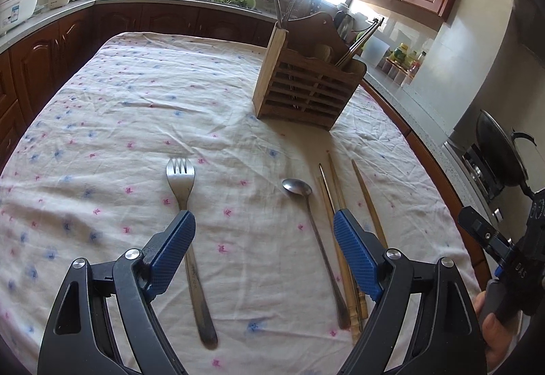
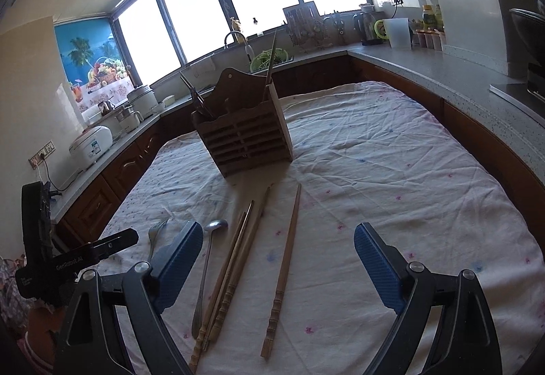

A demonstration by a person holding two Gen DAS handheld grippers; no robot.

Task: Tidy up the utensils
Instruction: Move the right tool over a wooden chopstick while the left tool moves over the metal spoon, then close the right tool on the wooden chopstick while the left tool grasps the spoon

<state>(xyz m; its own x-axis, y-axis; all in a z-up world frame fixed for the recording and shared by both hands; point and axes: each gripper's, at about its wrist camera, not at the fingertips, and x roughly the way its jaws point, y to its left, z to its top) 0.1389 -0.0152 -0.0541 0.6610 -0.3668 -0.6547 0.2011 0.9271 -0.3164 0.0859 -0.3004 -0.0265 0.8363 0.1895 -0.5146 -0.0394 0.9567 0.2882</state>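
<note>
Utensils lie loose on the tablecloth, near edge; wooden holder stands farther in toward the far edge.

Fork, spoon and chopsticks all run lengthwise, near edge to far. Left gripper, jaws wide and empty, hangs between fork and spoon. Right gripper, wide and empty, straddles the lone chopstick, so probably nearer that one.
</note>
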